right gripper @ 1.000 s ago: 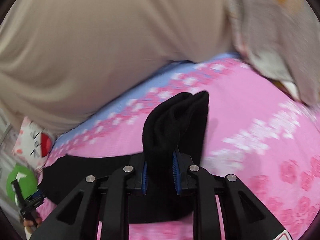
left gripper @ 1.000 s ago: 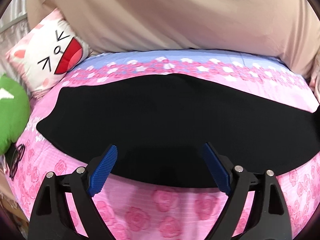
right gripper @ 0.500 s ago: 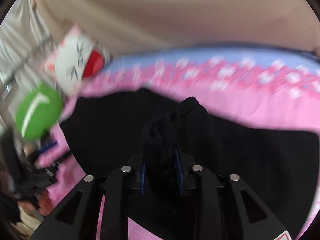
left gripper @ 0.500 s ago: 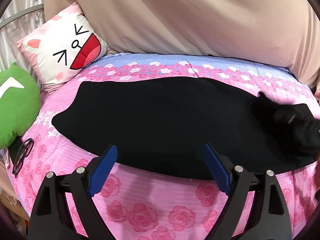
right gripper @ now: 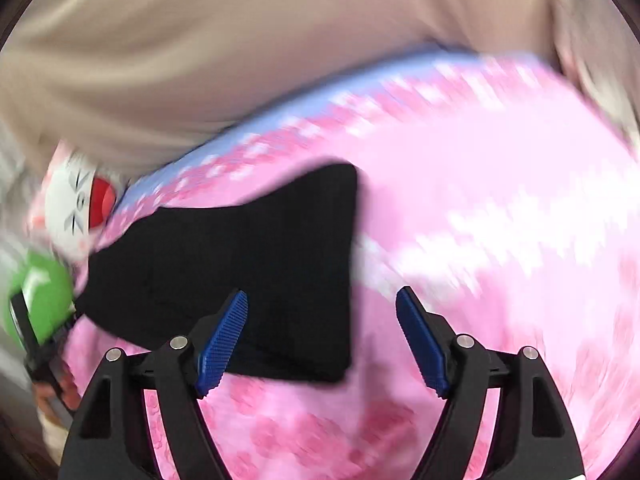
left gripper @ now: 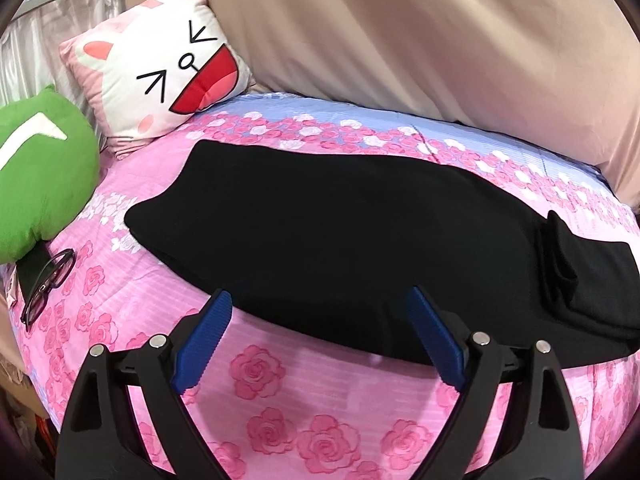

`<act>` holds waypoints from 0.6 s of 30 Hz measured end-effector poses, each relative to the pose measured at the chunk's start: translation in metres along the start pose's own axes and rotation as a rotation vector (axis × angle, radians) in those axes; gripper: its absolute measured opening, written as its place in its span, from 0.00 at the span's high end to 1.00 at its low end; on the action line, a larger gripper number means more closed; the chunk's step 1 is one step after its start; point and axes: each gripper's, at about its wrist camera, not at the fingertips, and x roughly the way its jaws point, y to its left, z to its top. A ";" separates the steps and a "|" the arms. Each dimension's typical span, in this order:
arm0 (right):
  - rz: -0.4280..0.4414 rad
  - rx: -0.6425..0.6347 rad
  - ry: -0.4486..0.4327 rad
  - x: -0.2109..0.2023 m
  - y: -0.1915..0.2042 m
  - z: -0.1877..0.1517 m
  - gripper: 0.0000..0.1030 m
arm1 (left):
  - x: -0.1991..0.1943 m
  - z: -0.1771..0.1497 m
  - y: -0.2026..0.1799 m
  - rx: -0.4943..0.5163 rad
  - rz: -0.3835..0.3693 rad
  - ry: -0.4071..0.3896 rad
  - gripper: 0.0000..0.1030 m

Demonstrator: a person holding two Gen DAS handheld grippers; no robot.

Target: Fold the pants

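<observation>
While right tongs are opening, nothing between, left tongs spread empty; bunched flap on long black fabric pants ahead may unfold, slide on pink rose-print bed sheet.

The right tongs, clamped a second ago on a bunched end of the pants, are opening and hold nothing now. That end lies folded over on the pants, no longer lifted off the bed.

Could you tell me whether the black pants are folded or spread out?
Partly folded: the pants lie flat lengthwise, one end doubled back on top.
</observation>
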 end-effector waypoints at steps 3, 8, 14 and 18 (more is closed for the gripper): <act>0.129 0.108 0.036 0.015 -0.022 -0.011 0.27 | -0.002 0.002 -0.013 0.007 -0.028 0.014 0.15; 0.300 0.173 0.056 0.041 -0.016 -0.021 0.27 | -0.011 0.002 -0.028 0.029 -0.068 0.025 0.15; 0.354 0.242 0.032 0.048 -0.010 -0.020 0.81 | -0.013 0.002 -0.034 0.025 -0.046 0.044 0.15; 0.259 0.179 -0.045 0.012 -0.021 -0.012 0.85 | -0.018 0.002 -0.031 0.025 -0.025 0.040 0.15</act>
